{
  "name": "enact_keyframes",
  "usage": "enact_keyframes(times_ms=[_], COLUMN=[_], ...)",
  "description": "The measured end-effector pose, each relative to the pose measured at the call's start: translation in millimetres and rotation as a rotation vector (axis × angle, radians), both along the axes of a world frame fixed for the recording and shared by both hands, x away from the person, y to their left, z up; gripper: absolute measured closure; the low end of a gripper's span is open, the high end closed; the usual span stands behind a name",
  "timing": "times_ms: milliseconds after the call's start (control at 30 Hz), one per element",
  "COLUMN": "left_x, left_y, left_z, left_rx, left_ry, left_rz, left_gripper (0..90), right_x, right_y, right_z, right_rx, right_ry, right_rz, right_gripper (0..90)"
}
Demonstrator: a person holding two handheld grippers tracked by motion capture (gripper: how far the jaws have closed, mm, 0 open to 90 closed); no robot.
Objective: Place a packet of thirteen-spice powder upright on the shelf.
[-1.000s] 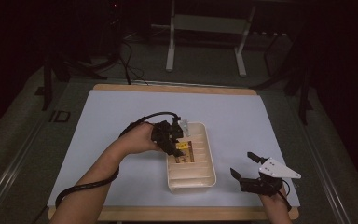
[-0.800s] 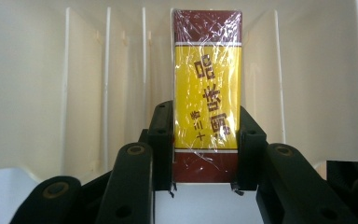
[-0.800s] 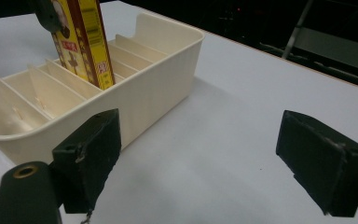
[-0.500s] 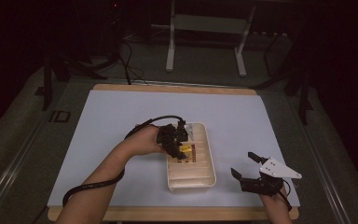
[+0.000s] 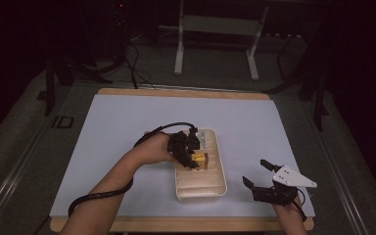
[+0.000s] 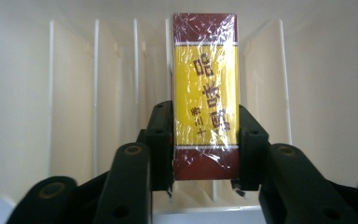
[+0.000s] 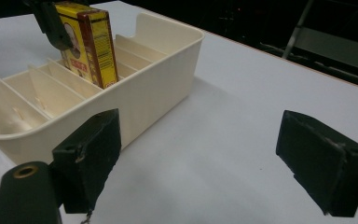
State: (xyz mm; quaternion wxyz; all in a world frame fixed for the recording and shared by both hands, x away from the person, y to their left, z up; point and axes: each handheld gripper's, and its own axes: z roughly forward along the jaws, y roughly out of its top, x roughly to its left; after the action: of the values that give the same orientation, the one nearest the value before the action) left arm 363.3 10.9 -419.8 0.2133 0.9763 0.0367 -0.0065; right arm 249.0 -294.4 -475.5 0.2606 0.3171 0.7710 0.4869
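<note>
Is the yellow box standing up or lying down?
Standing up: the yellow box rises on end between the tray's dividers, clamped by the left gripper.

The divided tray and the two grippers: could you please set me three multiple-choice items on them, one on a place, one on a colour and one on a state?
1. Where is the yellow and maroon box?
A. In the cream divided tray, between its dividers
B. On the white table cover beside the tray
C. Between the right gripper's jaws

2. What colour is the tray?
A. Blue
B. Cream
C. Black

3. How do the right gripper's jaws stand?
A. Shut on the box
B. Shut on the tray's rim
C. Wide apart with nothing between them

Answers: 1 A, the right gripper view shows the box standing among the dividers, with the left gripper clamped on its sides. 2 B, the walls and dividers are cream in every view. 3 C, bare table cover lies between the two jaws.
</note>
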Motion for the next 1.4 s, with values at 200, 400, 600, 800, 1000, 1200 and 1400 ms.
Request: enact_keyframes(times_ms=[200,400,600,800,1000,1200,1400], left_x=[-0.1,0.1,-2.6,-5.8,-13.1,-15.1,-11.0], left_y=[6.3,18.8,32.6,48.4,64.9,86.2,109.7], left_z=[9.2,24.0,34.0,37.7,40.1,43.5,49.1], left_rx=[-0.043,-0.1,-0.127,-0.146,-0.163,-0.235,-0.359], left_ry=[0.002,0.012,0.007,0.022,0.006,0.003,0.077], left_rz=[0.022,0.036,0.052,0.076,0.105,0.188,0.288], left_gripper=[60.4,60.4,60.4,60.6,60.6,42.9,25.9], right_x=[0.5,0.6,0.5,1.3,1.2,0.3,0.4], right_y=[-0.3,0.5,1.0,1.5,1.5,1.6,1.8], right_z=[-0.4,-0.7,-1.0,-1.5,-1.8,-0.7,-0.7], right_rx=[0.0,-0.004,-0.002,-0.005,-0.005,-0.007,-0.009], right_ry=[0.002,0.003,0.009,0.011,0.016,0.007,0.008], right_rz=[-0.001,0.006,0.008,0.012,0.009,-0.002,-0.004], right_gripper=[14.1,14.1,14.1,14.1,14.1,14.1,14.1])
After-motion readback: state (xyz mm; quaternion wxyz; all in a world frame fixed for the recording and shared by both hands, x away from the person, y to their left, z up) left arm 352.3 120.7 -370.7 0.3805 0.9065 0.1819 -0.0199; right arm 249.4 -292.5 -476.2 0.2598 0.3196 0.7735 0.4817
